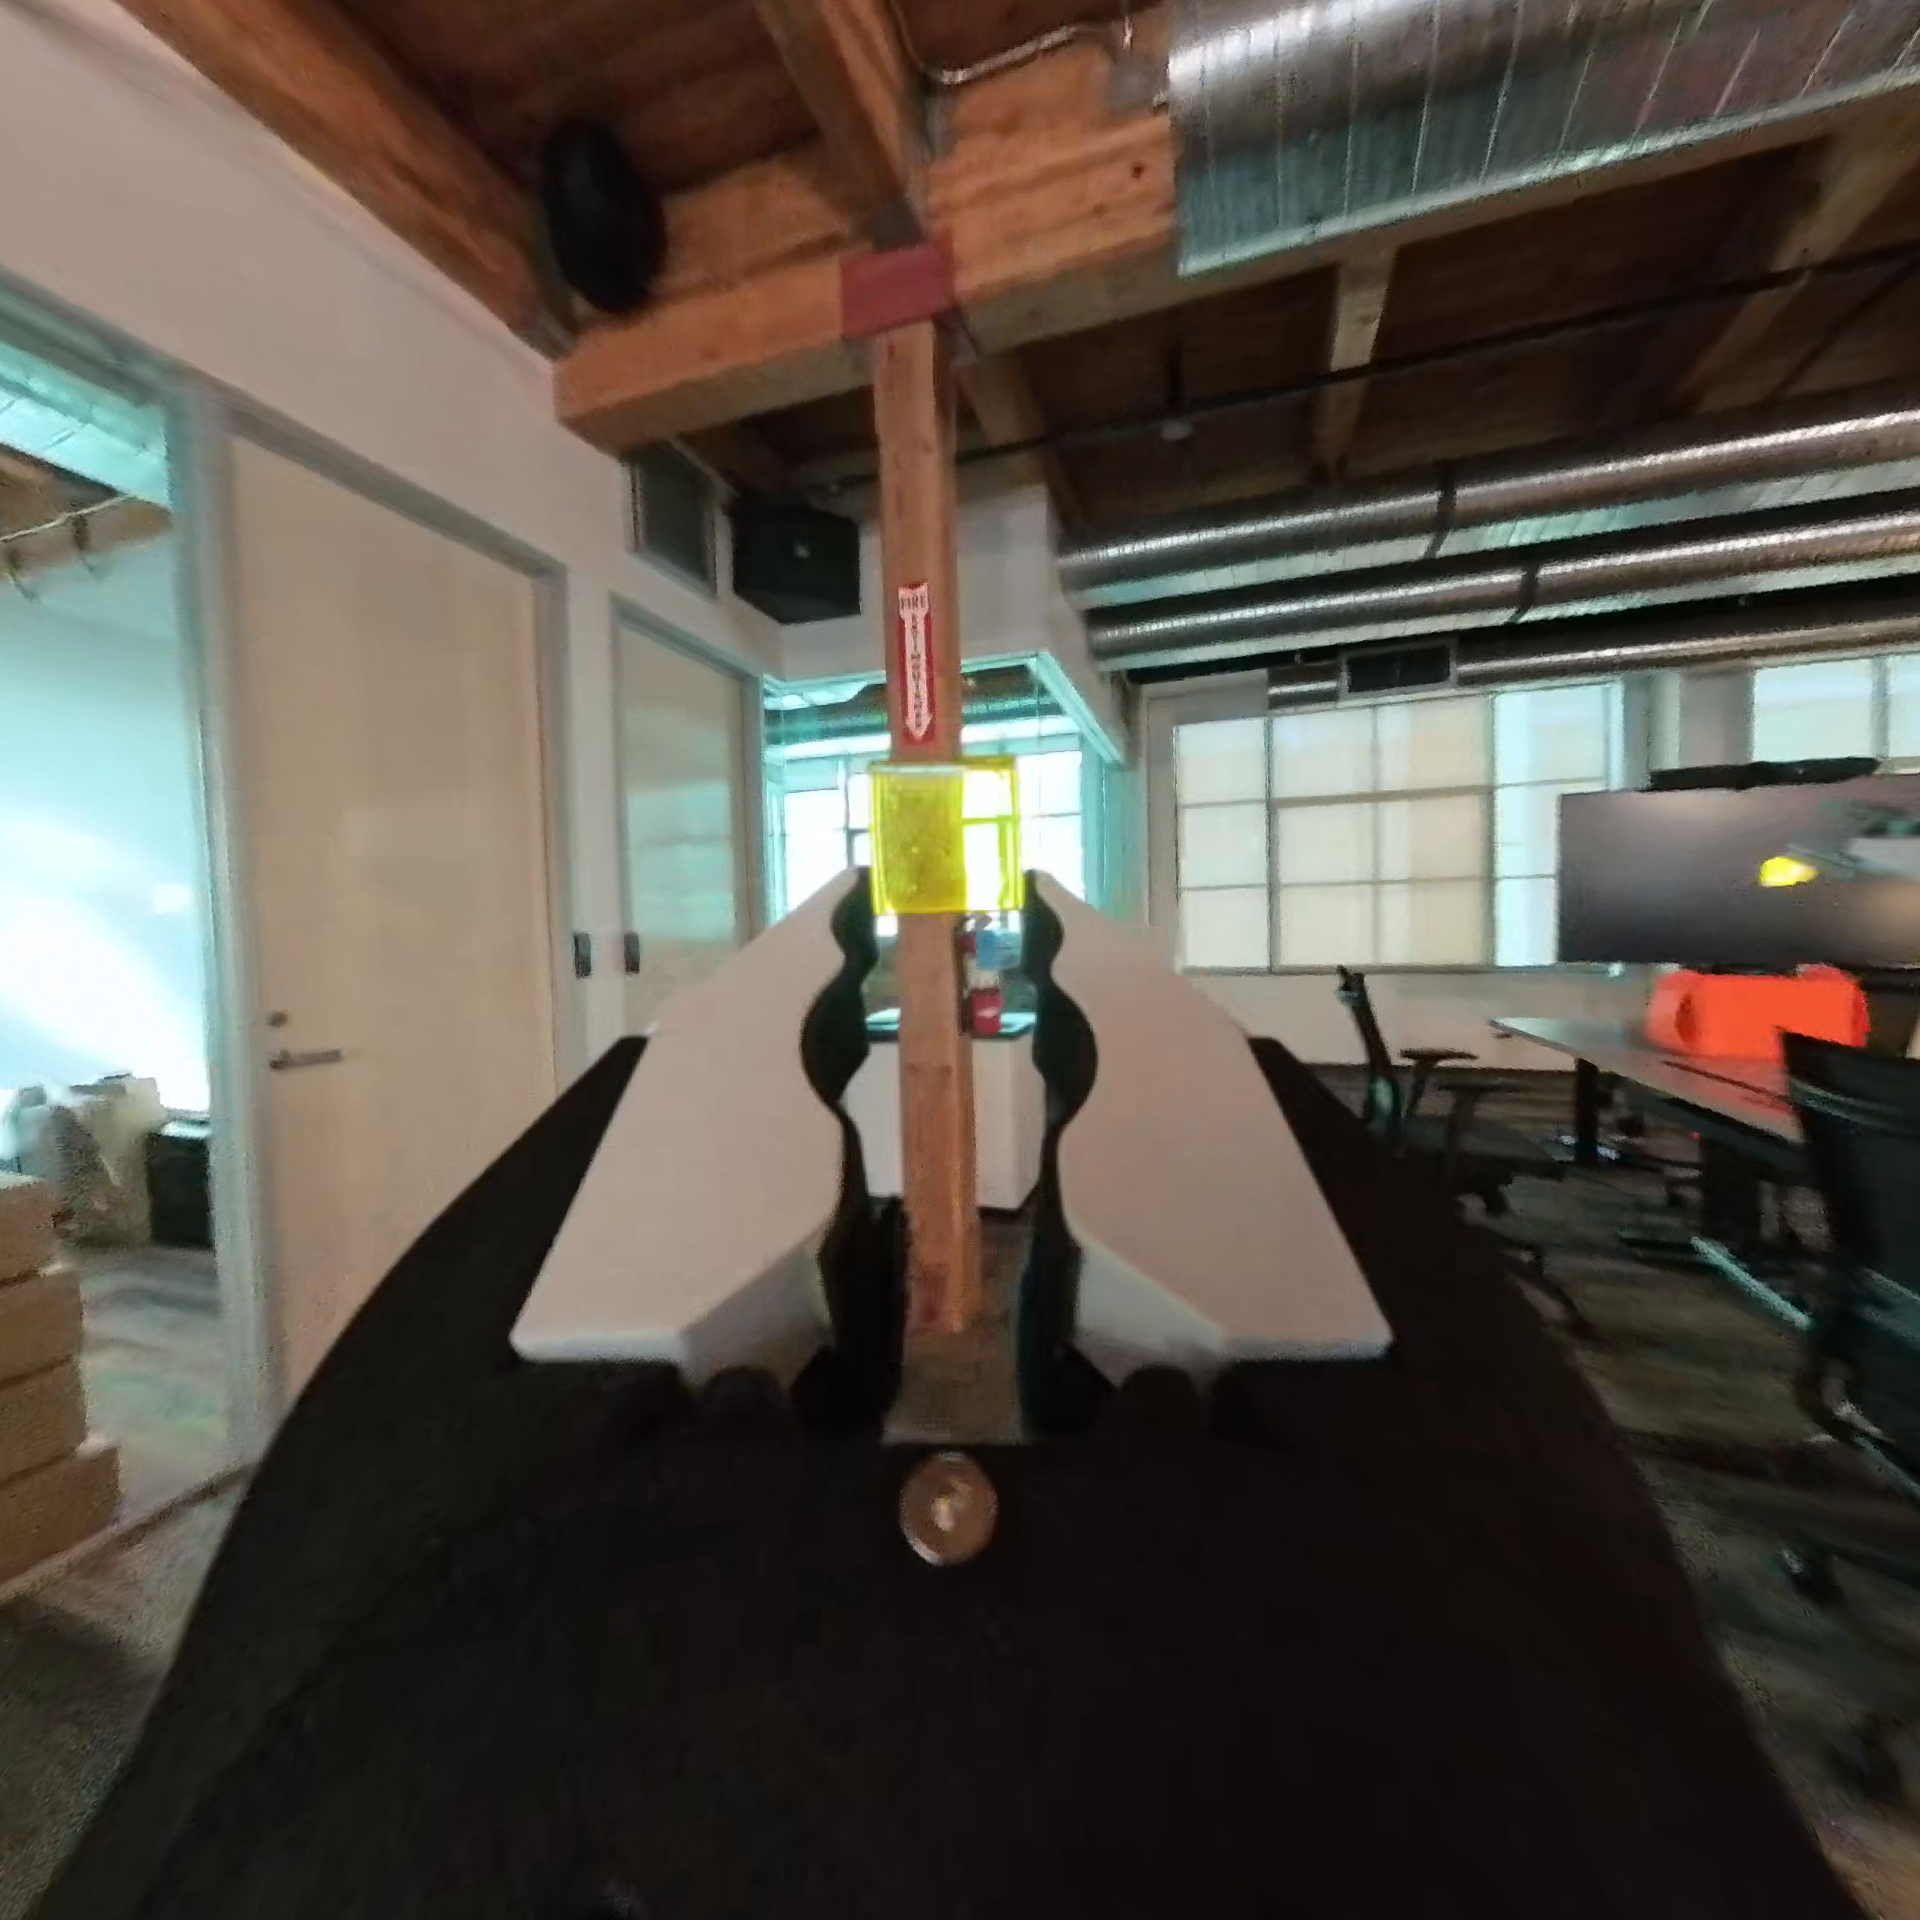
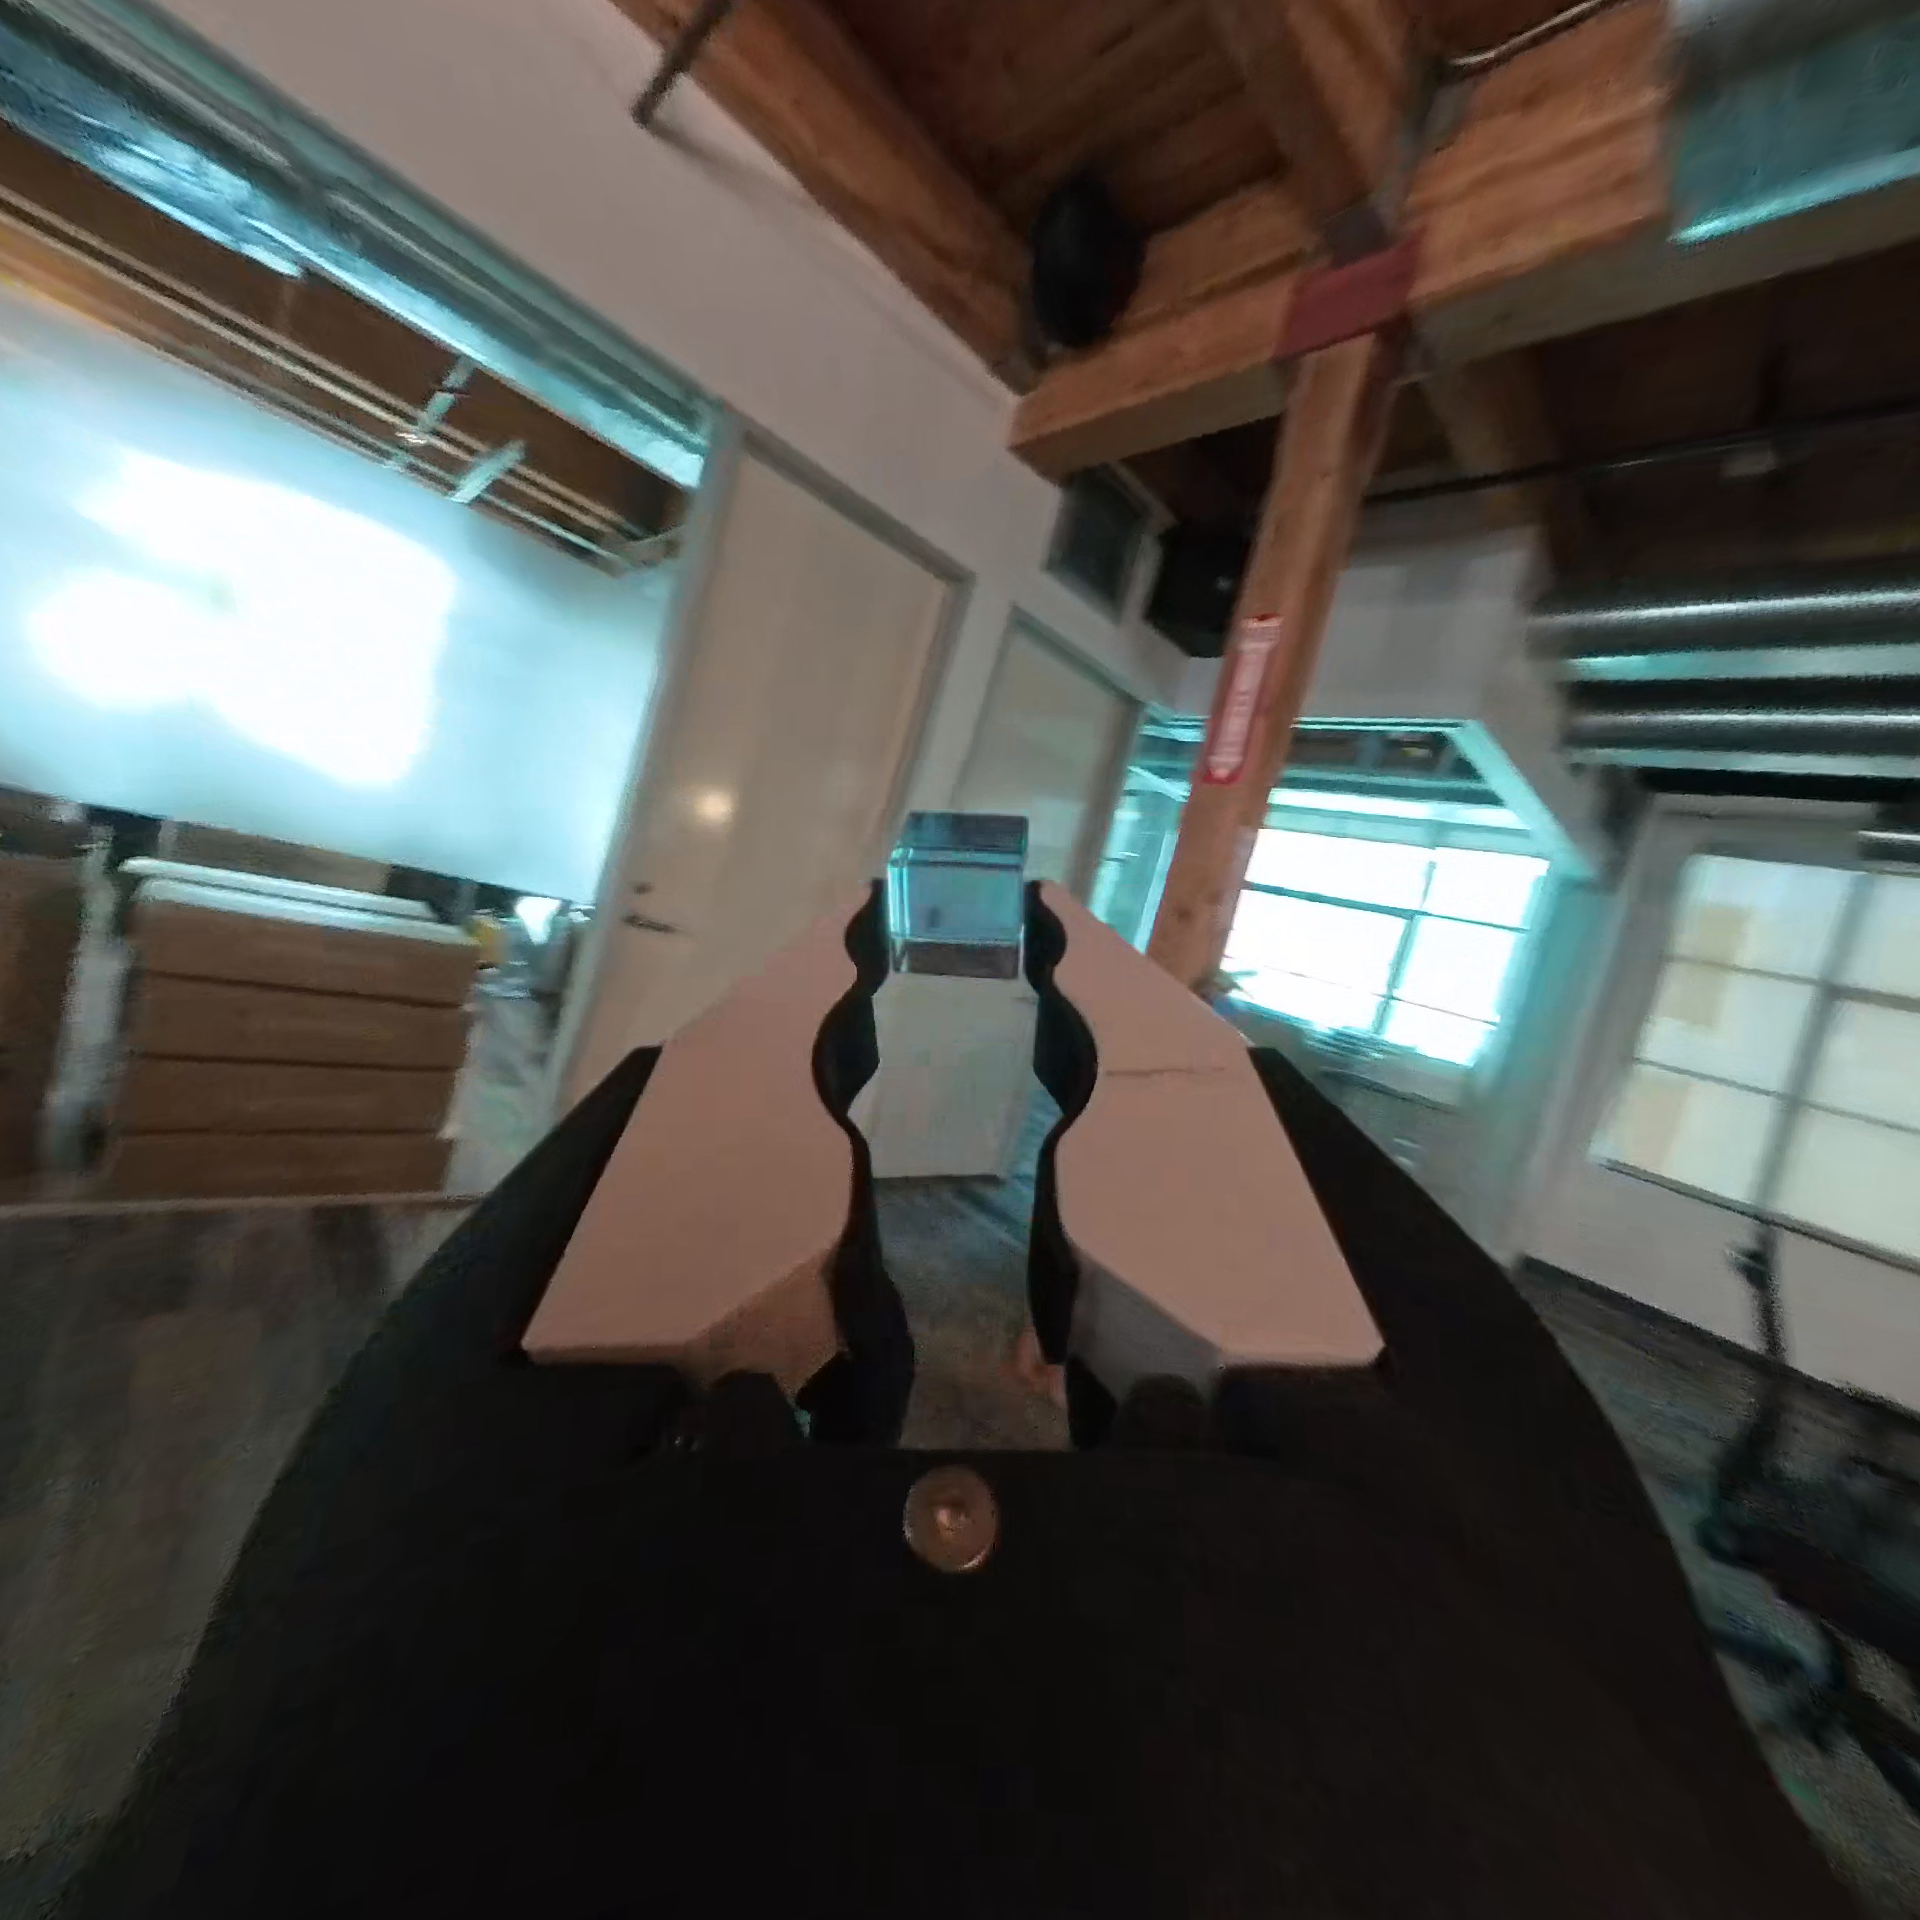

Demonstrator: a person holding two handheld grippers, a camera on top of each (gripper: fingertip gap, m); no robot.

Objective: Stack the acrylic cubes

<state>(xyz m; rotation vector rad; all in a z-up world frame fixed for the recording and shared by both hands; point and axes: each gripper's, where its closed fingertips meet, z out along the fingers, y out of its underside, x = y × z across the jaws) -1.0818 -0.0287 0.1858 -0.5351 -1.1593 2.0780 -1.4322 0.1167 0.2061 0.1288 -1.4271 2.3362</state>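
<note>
At the tips of your left claw (image 1: 943,896) sits a clear yellow cube (image 1: 940,837), raised in the air with most of its body standing above the fingertips. Both black pads (image 1: 854,914) press on its lower side faces, so this claw is gripping the cube. Seen through and behind it is a wooden post (image 1: 928,1039) bearing a red and white sticker (image 1: 913,662), with a red fire extinguisher (image 1: 981,987) just beside the post lower down. To the left are a pale door (image 1: 384,883) and stacked cardboard boxes (image 1: 47,1351). To the right are a dark monitor (image 1: 1725,873), a long surface (image 1: 1662,1070) carrying an orange object (image 1: 1756,1013), and black chairs (image 1: 1860,1226).

Your right claw (image 2: 954,909) is tilted, so the room leans in its view. It grips a clear, colourless cube (image 2: 958,894) with a pale blue tint. Its black pads (image 2: 1039,920) bear against both side faces, and the cube's top stands proud of the tips. Left of it are stacked cardboard boxes (image 2: 291,1049) and a bright glass panel (image 2: 260,623). Behind the cube stands a pale door (image 2: 821,790). To the right the same wooden post (image 2: 1278,675) leans across the view, with bright windows (image 2: 1382,935) past it. Motion blur smears the edges of this view.
</note>
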